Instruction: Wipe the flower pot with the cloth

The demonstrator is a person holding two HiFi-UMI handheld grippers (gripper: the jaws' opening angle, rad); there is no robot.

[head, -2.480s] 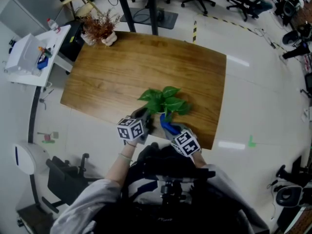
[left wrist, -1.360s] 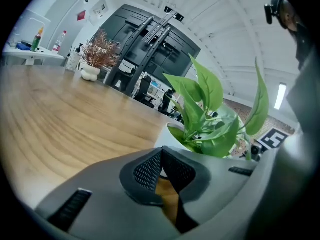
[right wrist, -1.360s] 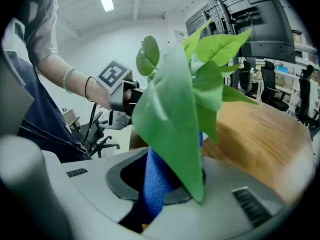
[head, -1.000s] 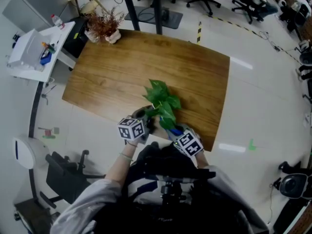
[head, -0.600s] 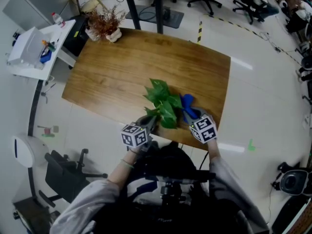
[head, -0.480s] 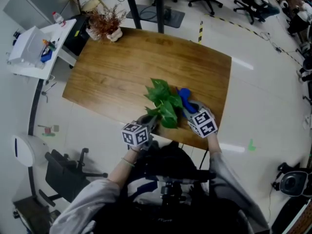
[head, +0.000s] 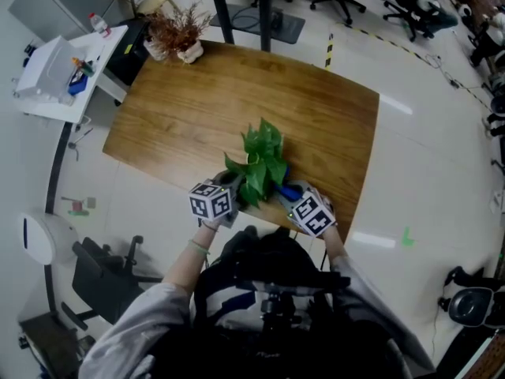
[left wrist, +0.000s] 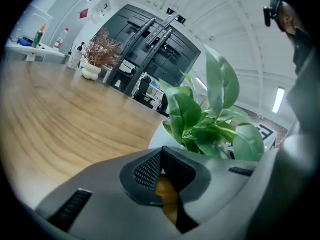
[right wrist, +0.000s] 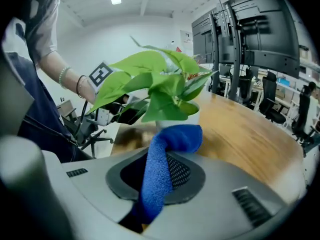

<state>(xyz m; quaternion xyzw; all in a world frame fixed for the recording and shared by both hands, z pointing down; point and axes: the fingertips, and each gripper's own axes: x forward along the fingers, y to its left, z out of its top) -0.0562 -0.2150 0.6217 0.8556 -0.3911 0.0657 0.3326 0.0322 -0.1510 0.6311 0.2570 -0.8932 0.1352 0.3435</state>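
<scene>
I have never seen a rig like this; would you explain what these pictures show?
A person holds a two-jaw gripper in each hand; the marker cubes belong to them. One picture looks down from a camera on the person's head; the other two come from cameras riding on each gripper. On the table stand a white flower pot with a green plant and, at the far corner, a dried plant. The right gripper is clamped on a blue cloth near the pot. The left gripper has its jaws together, beside the pot.
</scene>
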